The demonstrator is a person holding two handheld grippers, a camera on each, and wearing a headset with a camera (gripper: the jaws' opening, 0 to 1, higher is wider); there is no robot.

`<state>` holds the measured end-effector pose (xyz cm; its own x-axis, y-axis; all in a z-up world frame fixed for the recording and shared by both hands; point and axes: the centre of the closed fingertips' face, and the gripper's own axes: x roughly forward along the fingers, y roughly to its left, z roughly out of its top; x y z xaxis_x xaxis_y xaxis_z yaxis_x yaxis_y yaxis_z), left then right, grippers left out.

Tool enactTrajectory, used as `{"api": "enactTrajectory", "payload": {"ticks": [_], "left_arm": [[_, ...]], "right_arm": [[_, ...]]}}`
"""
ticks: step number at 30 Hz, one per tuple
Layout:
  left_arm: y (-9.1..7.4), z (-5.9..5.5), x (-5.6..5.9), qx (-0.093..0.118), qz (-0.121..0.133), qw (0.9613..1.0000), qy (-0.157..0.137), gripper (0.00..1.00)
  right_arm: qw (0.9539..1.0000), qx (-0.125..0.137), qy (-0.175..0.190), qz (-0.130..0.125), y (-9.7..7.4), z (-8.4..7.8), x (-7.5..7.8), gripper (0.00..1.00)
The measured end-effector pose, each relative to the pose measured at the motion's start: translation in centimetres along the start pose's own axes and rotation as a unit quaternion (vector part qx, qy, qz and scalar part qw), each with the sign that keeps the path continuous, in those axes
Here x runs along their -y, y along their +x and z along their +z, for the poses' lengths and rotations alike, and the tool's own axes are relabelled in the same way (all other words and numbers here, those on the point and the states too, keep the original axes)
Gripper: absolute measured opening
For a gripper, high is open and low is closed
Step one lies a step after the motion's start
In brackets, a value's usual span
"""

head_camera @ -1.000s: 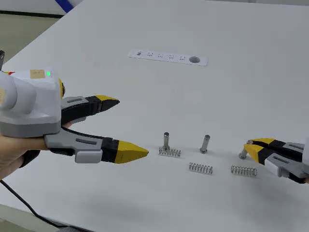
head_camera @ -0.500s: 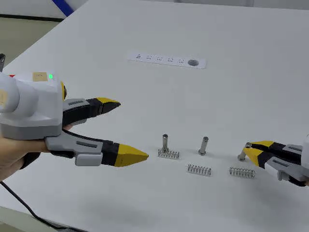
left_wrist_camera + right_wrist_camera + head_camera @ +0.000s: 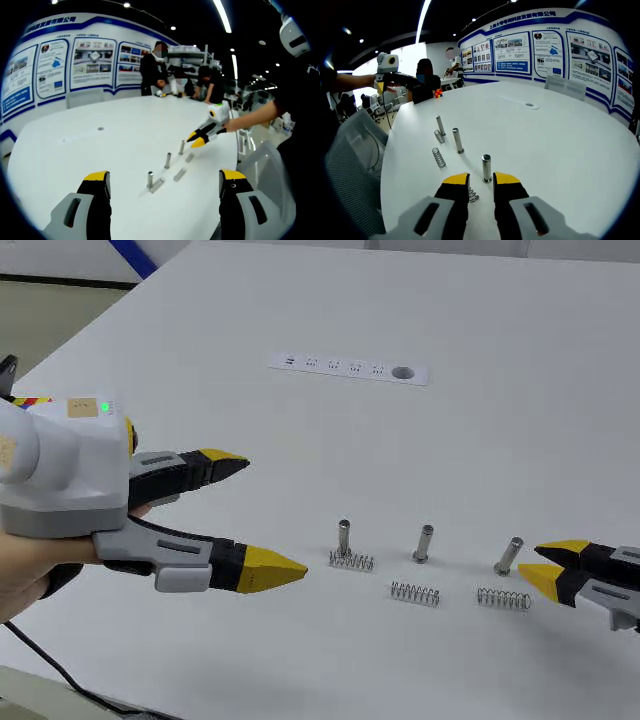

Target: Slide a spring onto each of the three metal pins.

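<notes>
The left gripper (image 3: 255, 512) is held up over the white table (image 3: 500, 390), well to the left of the pins. Its two jaws are wide apart and there is nothing in them. The right gripper (image 3: 548, 560) is low, near the table top, at the right side. Its jaws are only a little apart and hold nothing.

Three metal pins stand in a row on the table: the left pin (image 3: 344, 536), the middle pin (image 3: 424, 542) and the right pin (image 3: 509, 555). Three springs lie flat on the table, one by each pin. The left spring (image 3: 351, 561) lies right at the foot of the left pin. The middle spring (image 3: 414, 593) lies near the middle pin. The right spring (image 3: 503, 598) lies near the right pin, just beside the right gripper's yellow tips. No spring is on a pin yet.

In the right gripper view, the right pin stands just past the tips, in line with the gap between them.

Farther back, a flat socket strip (image 3: 347, 367) is set into the table top.
</notes>
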<state>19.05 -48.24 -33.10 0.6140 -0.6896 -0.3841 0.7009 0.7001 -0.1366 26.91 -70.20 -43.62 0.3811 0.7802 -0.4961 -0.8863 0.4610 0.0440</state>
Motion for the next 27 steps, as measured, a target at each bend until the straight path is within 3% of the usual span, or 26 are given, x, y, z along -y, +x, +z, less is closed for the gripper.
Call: {"api": "enactTrajectory", "payload": {"ticks": [3,8,13,19,27], "left_arm": [[0.1,-0.2,0.0,-0.002,0.000,1.0000,-0.002,0.91],[0.5,-0.2,-0.1,-0.004,-0.001,1.0000,-0.003,0.91],[0.8,-0.1,-0.1,-0.006,-0.002,1.0000,-0.003,0.91],[0.9,-0.3,-0.4,-0.011,0.003,0.9999,-0.006,0.91],[1.0,-0.4,-0.8,-0.016,0.007,0.9998,-0.006,0.91]], "right_arm": [[0.9983,-0.018,-0.051,0.021,0.0,-0.5,-0.7,0.20],[0.9952,-0.038,-0.074,0.053,0.8,-1.4,-1.7,0.21],[0.9921,-0.049,-0.085,0.078,1.7,-2.1,-2.1,0.21],[0.9844,-0.069,-0.110,0.119,2.4,-3.3,-2.6,0.21],[0.9831,-0.068,-0.104,0.135,2.4,-3.7,-2.6,0.20]]}}
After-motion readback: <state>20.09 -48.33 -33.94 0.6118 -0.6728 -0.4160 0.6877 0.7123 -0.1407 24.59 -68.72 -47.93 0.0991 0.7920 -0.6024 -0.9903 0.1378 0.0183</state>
